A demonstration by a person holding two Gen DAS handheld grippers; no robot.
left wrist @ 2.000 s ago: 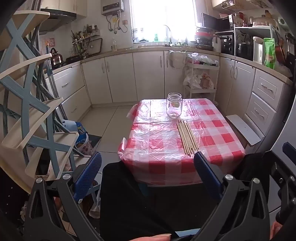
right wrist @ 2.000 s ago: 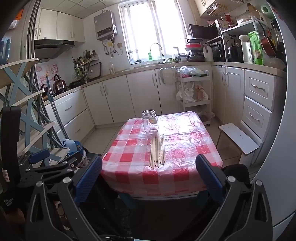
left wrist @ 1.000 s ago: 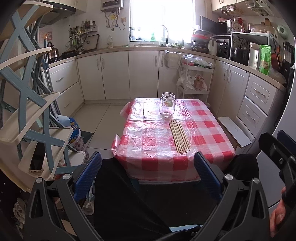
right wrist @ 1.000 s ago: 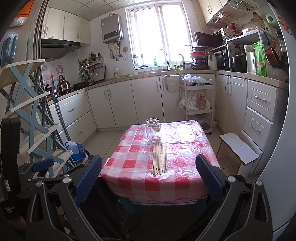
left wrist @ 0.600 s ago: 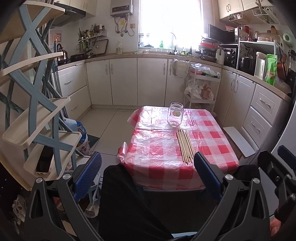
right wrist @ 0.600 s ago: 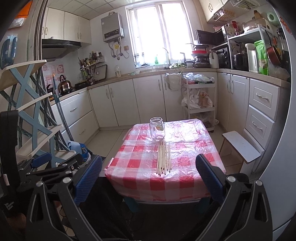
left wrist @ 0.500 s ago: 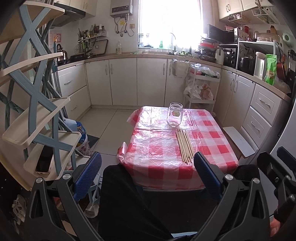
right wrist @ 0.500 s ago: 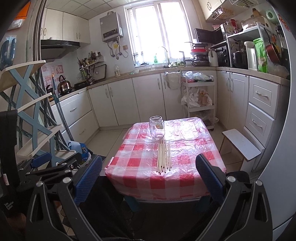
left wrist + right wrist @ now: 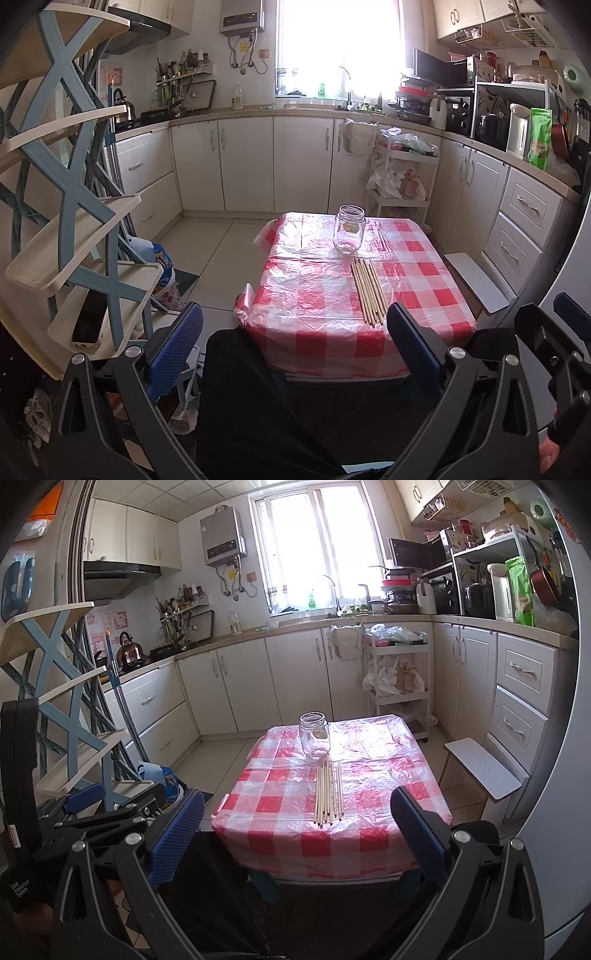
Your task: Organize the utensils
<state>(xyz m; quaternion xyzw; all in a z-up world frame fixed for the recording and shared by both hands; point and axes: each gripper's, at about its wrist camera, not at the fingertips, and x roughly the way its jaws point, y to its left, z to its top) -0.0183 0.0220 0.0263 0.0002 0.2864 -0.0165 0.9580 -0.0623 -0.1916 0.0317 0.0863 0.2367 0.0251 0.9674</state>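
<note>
Several wooden chopsticks [image 9: 367, 290] lie side by side on the red-checked table [image 9: 310, 295], just in front of an empty clear glass jar [image 9: 349, 233]. They also show in the right wrist view: chopsticks [image 9: 328, 793], jar [image 9: 315, 734]. My left gripper [image 9: 293, 330] is open and empty, held well short of the table's near edge. My right gripper [image 9: 295, 814] is open and empty, also back from the table. The right gripper shows at the right edge of the left wrist view [image 9: 561, 332].
A blue-and-cream shelf rack [image 9: 70, 206] with a phone [image 9: 88, 319] stands close on the left. A white stool [image 9: 476, 280] is right of the table. A white cart [image 9: 402, 184] with bags stands behind it. Cabinets line the back and right walls.
Both views have shifted slightly as the grippers sway in front of the table. The jar and chopsticks have not moved. Both grippers stay open.
</note>
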